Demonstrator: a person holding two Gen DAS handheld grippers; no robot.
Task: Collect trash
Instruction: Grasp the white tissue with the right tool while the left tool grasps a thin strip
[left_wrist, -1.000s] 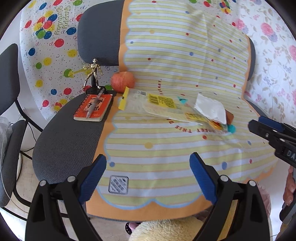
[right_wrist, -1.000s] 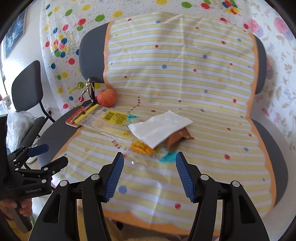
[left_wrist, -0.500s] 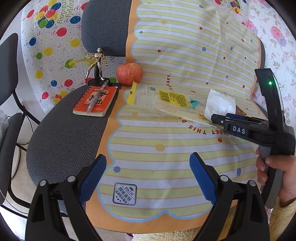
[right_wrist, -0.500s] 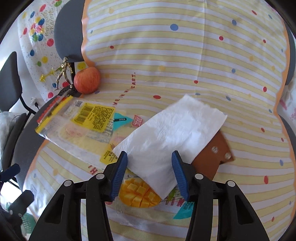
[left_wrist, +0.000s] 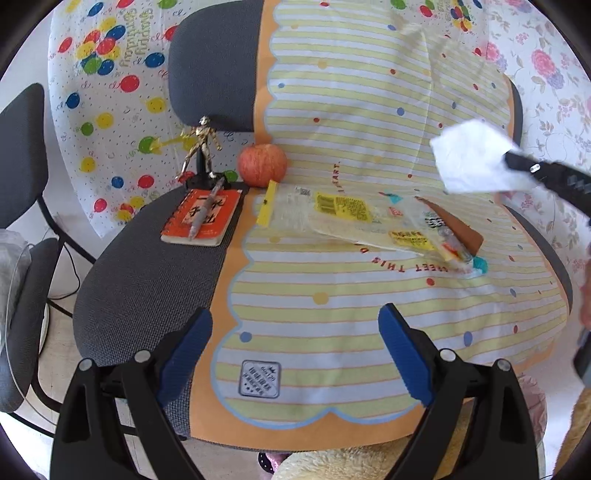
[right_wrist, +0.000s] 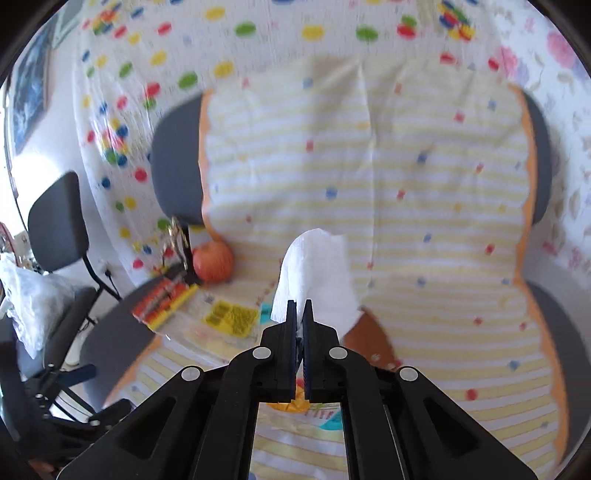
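A: How is the right tool being held?

B: It is being held above the chair seat, pointed forward toward the backrest. Its two fingers are being pressed together on a white tissue, which is being pinched by its lower edge and is standing up beyond the tips. In the left wrist view the same tissue is being seen lifted clear of the striped cloth, with the dark tool tip at its right edge.

A: And the left tool?

B: It is being kept low at the seat's near edge, aimed across the cloth. Its blue pads are being held wide apart, and nothing is being gripped between them.

A: What is lying on the cloth?

B: A clear wrapper with yellow labels is lying flat near the middle, with a brown card partly under its right end. Both are lying below the raised tissue, apart from it.

A: And off the cloth?

B: An apple is sitting at the cloth's left edge against the backrest. Just left of it, a gold figurine is standing upright, and an orange notebook with a pen resting on it is lying on the bare grey seat.

A: Is the right view sharp?

B: The background is being blurred; only the tool and tissue are being shown crisply.
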